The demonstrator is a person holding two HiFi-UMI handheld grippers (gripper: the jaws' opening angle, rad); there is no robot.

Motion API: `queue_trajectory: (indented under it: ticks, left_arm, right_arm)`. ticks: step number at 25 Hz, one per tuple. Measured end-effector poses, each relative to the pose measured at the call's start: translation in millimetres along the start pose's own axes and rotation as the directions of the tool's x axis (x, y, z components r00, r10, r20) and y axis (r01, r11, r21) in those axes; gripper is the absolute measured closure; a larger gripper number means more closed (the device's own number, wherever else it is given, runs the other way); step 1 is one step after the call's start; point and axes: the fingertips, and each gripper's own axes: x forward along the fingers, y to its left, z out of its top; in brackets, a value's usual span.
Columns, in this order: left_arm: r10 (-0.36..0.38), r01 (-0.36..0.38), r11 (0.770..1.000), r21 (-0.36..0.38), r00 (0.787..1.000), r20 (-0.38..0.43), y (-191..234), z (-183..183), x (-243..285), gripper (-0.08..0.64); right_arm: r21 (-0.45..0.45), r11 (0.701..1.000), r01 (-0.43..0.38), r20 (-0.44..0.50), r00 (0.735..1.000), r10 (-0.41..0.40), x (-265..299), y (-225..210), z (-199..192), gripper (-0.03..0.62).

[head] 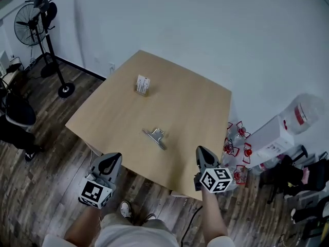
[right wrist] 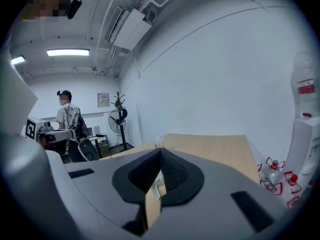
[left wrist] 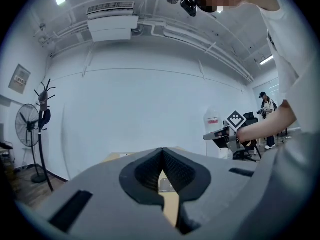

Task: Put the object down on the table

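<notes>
A grey metal clip-like object [head: 156, 137] lies on the wooden table [head: 195, 112], near its front middle. A small white box [head: 142, 85] stands farther back. My left gripper [head: 111, 162] hovers off the table's front left edge, shut and empty. Off the front right edge, my right gripper [head: 204, 157] is likewise shut with nothing in it. In the right gripper view the jaws of the right gripper [right wrist: 160, 156] meet, with the metal object [right wrist: 159, 190] visible beyond them and the box [right wrist: 159, 142] farther off. In the left gripper view the left gripper [left wrist: 162, 156] is shut too.
A standing fan [head: 28, 22] and a coat stand [head: 49, 14] are on the wood floor at the far left. Red-capped water bottles [head: 236, 143] and a white carton [head: 270, 135] crowd the table's right side. A person [right wrist: 67, 116] stands far off.
</notes>
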Motion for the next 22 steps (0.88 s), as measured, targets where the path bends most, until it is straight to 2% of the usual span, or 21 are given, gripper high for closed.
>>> queue_trajectory:
  ticks: [9, 15, 22]
  left_arm:
    - [0.018, -0.021, 0.999, 0.043, 0.998, 0.062, 11.5, 44.2, -18.1, 0.555]
    - [0.033, -0.039, 0.998, 0.045, 0.993, 0.112, 28.0, 71.7, -29.8, 0.555]
    - [0.067, -0.074, 0.996, 0.041, 0.985, 0.160, 52.3, 93.5, -47.3, 0.555]
  right_arm:
    - [-0.071, 0.997, 0.036, 0.179, 0.984, -0.022, -50.5, 13.4, 75.9, 0.595]
    - [-0.125, 0.991, 0.047, 0.302, 0.953, -0.007, -78.2, 33.9, 127.8, 0.595]
    - [-0.172, 0.980, 0.104, 0.394, 0.919, -0.029, -113.1, 49.1, 159.4, 0.595]
